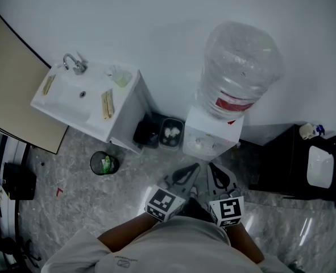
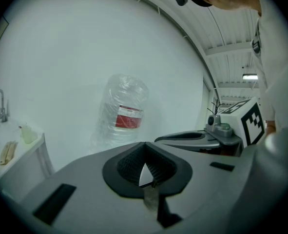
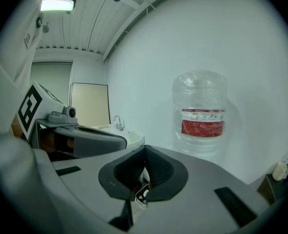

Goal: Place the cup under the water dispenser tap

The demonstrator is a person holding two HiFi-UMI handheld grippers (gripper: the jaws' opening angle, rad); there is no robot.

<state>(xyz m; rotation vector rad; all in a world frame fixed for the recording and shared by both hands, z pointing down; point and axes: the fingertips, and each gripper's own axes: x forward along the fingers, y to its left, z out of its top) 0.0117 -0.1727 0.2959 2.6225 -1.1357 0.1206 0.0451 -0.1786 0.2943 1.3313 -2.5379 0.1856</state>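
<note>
**Both claws clenched, empty; cup at dispenser**

Left claw (image 1: pixel 194 167), right claw (image 1: pixel 211 167): clenched, nothing between. Cup (image 1: pixel 202 145): apparently the pale round shape standing upright in the water dispenser (image 1: pixel 220 131) recess, at 12 o'clock, equally near both. Head view alone shows it; gripper views catch only the bottle (image 3: pixel 201 106).

A white sink (image 1: pixel 62 101) with a metal faucet (image 1: pixel 74 65) stands at the left on a white cabinet (image 1: pixel 127 115). A round dark bin (image 1: pixel 104 163) sits on the grey floor (image 1: pixel 71 209) near it. Two dark containers (image 1: pixel 159 132) stand just beside the cabinet. A beige panel (image 1: pixel 11 78) is at far left.
</note>
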